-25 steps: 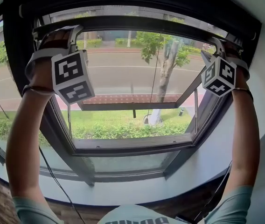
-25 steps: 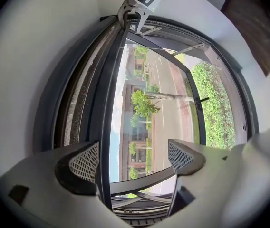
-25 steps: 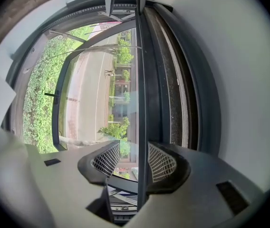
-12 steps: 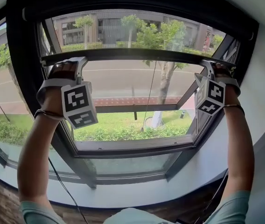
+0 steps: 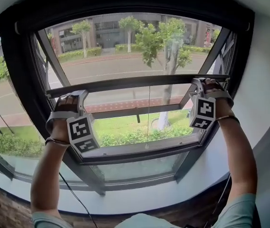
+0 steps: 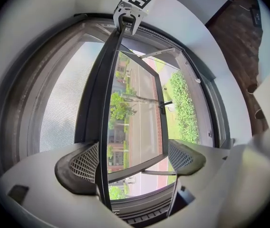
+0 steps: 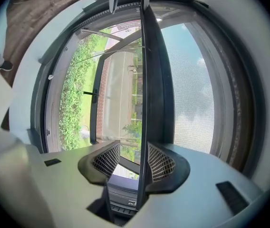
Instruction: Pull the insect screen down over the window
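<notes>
The insect screen's dark bottom bar runs across the window at about mid-height, with grey mesh stretched above it. My left gripper sits on the bar's left end and my right gripper on its right end. In the left gripper view the jaws stand wide, and the bar lies against the mesh-side pad only. The right gripper view shows narrower jaws. There the bar rests on one pad, with a gap to the other.
Behind the screen a glass sash is swung open outward over grass and a street. The dark window frame and a curved white sill surround it. A thin cable hangs below my left arm. White wall rises at the right.
Both grippers have come down together with the bar, from near the top of the window frame to mid-height. More mesh now shows above the bar.
</notes>
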Tool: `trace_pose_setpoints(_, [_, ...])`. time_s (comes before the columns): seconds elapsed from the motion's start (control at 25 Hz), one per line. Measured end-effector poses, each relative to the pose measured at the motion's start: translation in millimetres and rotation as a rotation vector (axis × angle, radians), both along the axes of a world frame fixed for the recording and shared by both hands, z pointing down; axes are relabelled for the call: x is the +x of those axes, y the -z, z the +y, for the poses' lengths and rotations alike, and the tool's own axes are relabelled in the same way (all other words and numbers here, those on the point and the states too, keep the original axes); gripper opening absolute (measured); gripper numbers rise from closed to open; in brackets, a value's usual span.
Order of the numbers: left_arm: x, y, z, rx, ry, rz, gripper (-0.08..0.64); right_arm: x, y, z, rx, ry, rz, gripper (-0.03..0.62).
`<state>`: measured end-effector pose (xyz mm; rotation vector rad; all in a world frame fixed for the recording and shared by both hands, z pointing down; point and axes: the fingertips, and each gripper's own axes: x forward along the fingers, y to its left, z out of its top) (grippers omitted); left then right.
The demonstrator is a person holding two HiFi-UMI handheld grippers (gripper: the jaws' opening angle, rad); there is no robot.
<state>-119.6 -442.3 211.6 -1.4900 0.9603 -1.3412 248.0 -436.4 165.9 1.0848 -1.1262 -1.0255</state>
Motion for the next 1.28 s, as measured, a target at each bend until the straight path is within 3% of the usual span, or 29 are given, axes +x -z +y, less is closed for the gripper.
trace_pose_setpoints(0.36, [2.0, -66.0, 11.2, -0.139, 0.011, -0.015, 0.446, 4.3, -66.3, 6.4, -0.123, 0.012, 0.026, 0.183])
trace_pose_setpoints(0.76, [22.5, -94.1, 25.2, -0.148, -0.009, -0.028, 0.446, 22.4, -95.3, 32.2, -0.166, -0.027, 0.026, 0.183])
trace_pose_setpoints(1.04, [3.0, -159.5, 27.4, -0.262, -0.001, -0.025, 0.446, 4.7, -161.2, 20.8, -0.273, -0.02, 0.113, 0.183])
trace_pose_setpoints(1.28, [6.5, -206.3, 26.0, -0.328, -0.009, -0.032, 0.446, 10.8, -207.2, 21.0, -0.341, -0.045, 0.122, 0.183])
